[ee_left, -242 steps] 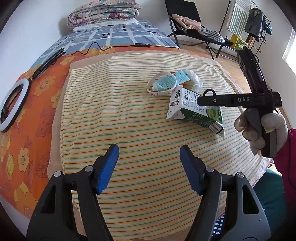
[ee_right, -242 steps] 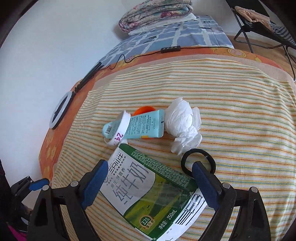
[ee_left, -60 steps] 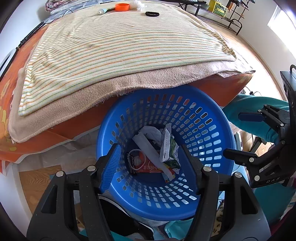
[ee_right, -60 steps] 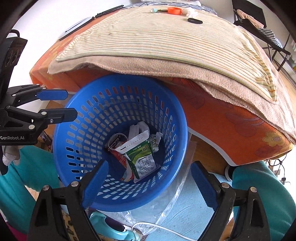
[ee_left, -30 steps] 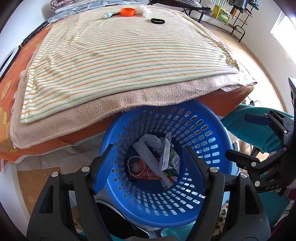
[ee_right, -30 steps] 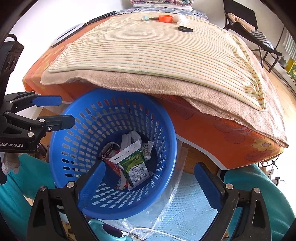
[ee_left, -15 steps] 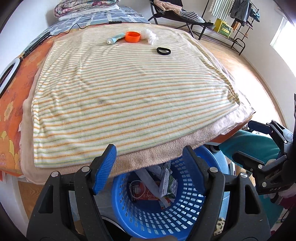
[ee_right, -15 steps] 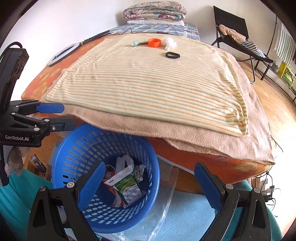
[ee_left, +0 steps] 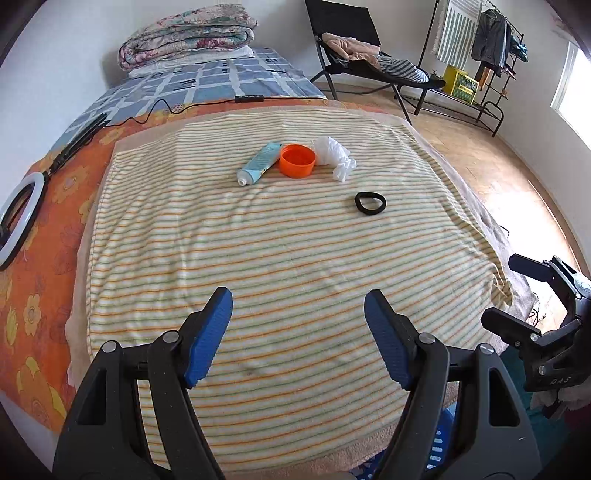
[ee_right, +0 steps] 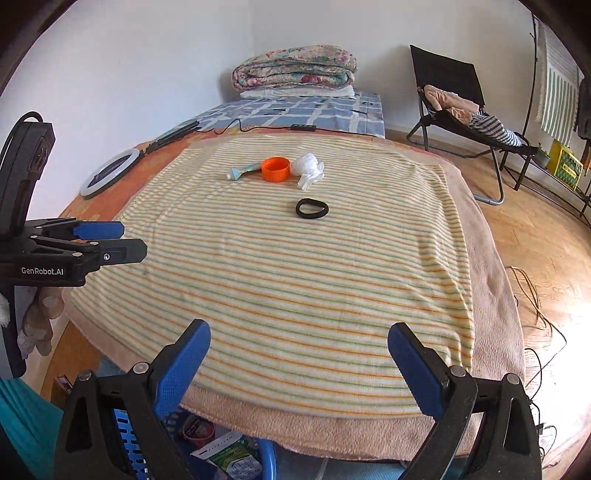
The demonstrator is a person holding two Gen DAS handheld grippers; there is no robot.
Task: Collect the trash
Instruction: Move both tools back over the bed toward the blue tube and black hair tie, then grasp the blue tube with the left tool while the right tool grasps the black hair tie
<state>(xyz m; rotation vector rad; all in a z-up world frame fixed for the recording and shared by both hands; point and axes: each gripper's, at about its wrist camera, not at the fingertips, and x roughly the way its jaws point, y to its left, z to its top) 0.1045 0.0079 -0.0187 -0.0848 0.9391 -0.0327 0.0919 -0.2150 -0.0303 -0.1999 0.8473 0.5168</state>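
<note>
Both grippers spread wide, nothing pinched: left gripper [ee_left: 297,334] and right gripper [ee_right: 299,373] hovering over near edge of bed w/ striped cream-orange-green towel [ee_left: 280,266].

Trash left on towel, far centre, 4 items: 1 light-blue squeezed tube [ee_left: 259,162], 1 round orange plastic cap [ee_left: 297,160] touching tube's right side, 1 crumpled white tissue wad [ee_left: 332,155] just right of cap, 1 black elastic hair-band loop [ee_left: 370,203] lying apart, nearer and to right.

1 blue perforated plastic basket [ee_right: 125,428] below near bed edge, mostly hidden by towel overhang and gripper fingers; 1 green-white milk carton [ee_right: 231,459] seen inside, plus some red-white wrapper, count unclear.

Around: 1 white ring light [ee_left: 18,218] far left on orange floral sheet, 1 folded floral quilt [ee_left: 188,35] at far end, 1 black folding chair [ee_left: 354,48] w/ clothes at far right.
</note>
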